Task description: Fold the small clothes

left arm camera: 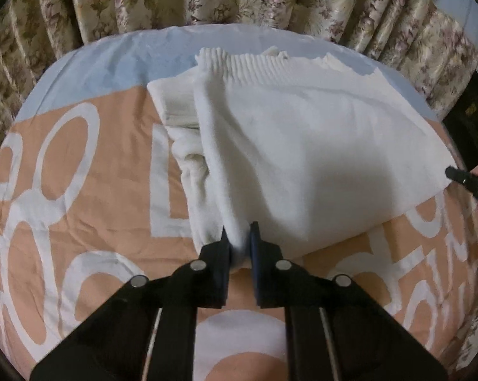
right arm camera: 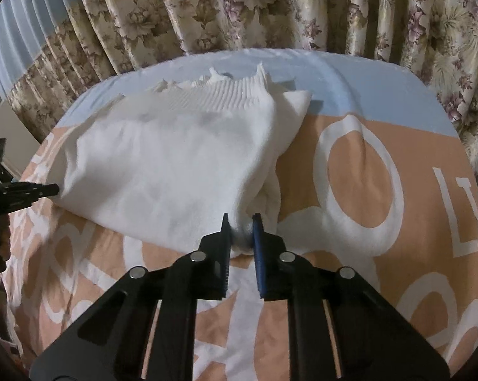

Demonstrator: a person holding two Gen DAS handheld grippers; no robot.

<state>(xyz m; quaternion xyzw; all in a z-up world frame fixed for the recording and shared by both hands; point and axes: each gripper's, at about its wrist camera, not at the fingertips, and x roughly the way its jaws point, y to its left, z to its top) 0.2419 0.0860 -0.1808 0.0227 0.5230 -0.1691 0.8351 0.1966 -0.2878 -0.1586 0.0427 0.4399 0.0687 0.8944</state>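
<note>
**A:** Where do you have the sweater point(left arm camera: 302, 146) right now?

**B:** It fills the middle of both views, white, lying on the bedspread point(left arm camera: 89, 209) with its ribbed hem toward the top of the frame. Your left tool point(left arm camera: 239, 238) is pinched on a bunched fold of it at lower centre of the left view. Your right tool point(right arm camera: 241, 227) is clamped the same way on another bunched fold, lower centre of the right view. Each tool's tip also shows at the side edge of the other view, right up against the cloth.

**A:** So what could spoil the fold from here?

**B:** Your grips look thin. Each tool has only a small wad of knit between its jaws, so I'd judge that a quick pull could slip it free. In the left view there's also a loose sleeve or inner layer crumpled along the left side of the sweater. If you carry the fold over without it following, it will likely end up lumped underneath. Uneven lifting would skew the edges.

**A:** Anything nearby to catch on?

**B:** Only the flowered curtain point(right arm camera: 270, 9) across the top of the frame, well apart from the cloth.
</note>
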